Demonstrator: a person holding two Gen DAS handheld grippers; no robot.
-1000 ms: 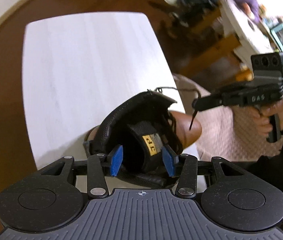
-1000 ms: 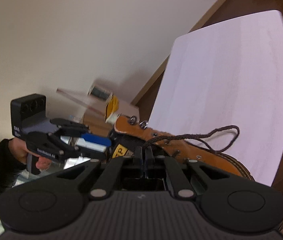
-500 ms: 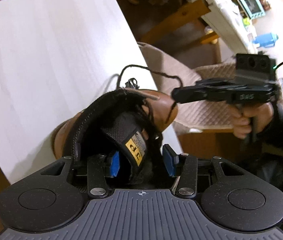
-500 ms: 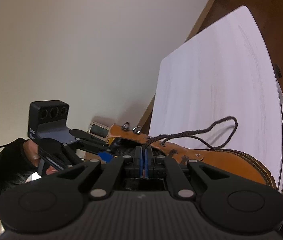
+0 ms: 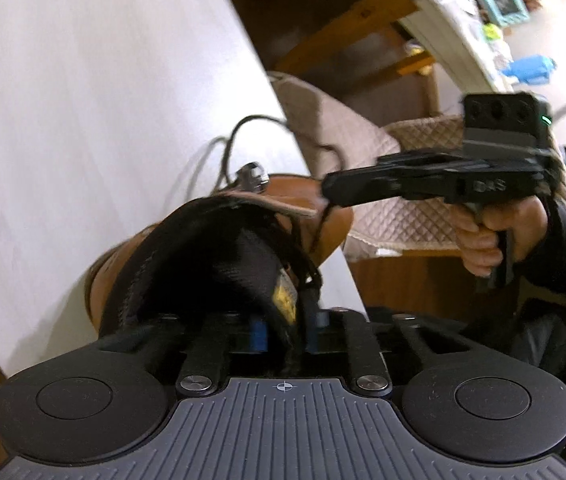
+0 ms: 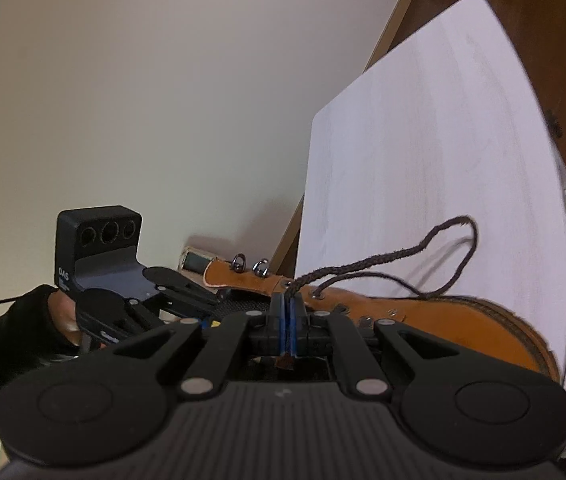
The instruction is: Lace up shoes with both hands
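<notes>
Between its blue pads, the left claw has just closed on the boot tongue. The right claw stays clamped on the lace, so threading can likely go on

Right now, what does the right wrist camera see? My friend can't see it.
The right gripper pinches a dark shoelace on a tan boot lying on a white table. The left gripper reaches into the boot's top.

You work at a white table above dark wood flooring. On it lies 1 tan boot, near the edge closest to you.
</notes>
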